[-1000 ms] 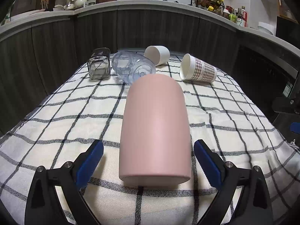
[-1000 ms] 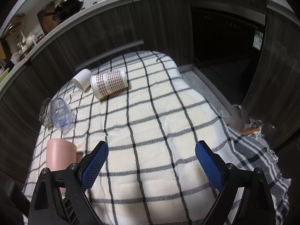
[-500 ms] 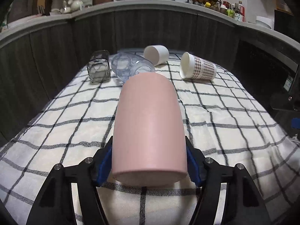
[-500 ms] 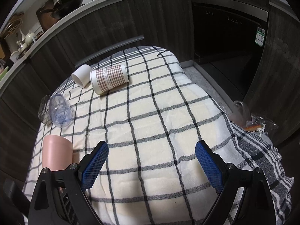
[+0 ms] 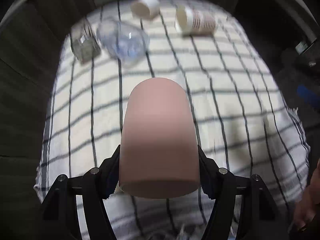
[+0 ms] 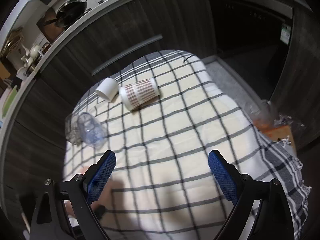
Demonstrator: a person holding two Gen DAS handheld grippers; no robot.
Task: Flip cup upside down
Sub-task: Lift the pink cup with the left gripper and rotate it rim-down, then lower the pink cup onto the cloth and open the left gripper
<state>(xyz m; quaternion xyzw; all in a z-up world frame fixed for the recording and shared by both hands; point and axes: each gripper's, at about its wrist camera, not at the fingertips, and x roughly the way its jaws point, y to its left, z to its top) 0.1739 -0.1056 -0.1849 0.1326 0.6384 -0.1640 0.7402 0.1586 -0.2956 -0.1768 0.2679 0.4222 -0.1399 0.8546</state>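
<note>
The left hand-held gripper (image 5: 159, 172) has the pink cup (image 5: 159, 138) clamped between its jaws, pinching it near the end closest to the camera, and the cup looks lifted clear of the checked cloth (image 5: 230, 100) that covers the desk. The cup's rounded far end points away over the cloth. The view is smeared with motion, so I can't say for sure which end is the mouth, though the near edge looks like a rim.

By my reading, this is the carry-and-turn step: the grasp is made, the lift is on, and the flip itself is not yet finished. The next move calls for a roll of the wrist until the mouth faces down, then a level lowering so the rim meets the cloth all round before the jaws let go.

The right hand-held gripper (image 6: 162, 172) hangs with its blue pads spread wide and nothing between them, above the near part of the cloth.

Room to work looks good. The middle of the cloth is bare. At the far end lie a patterned paper cup (image 5: 197, 22), a white cup (image 5: 146, 7), a clear plastic cup (image 5: 124, 42) and a glass jar (image 5: 85, 44), all on their sides and well apart from the pink one. The cloth's fringed right edge (image 5: 298, 124) drops off, so the set-down is best kept central.
</note>
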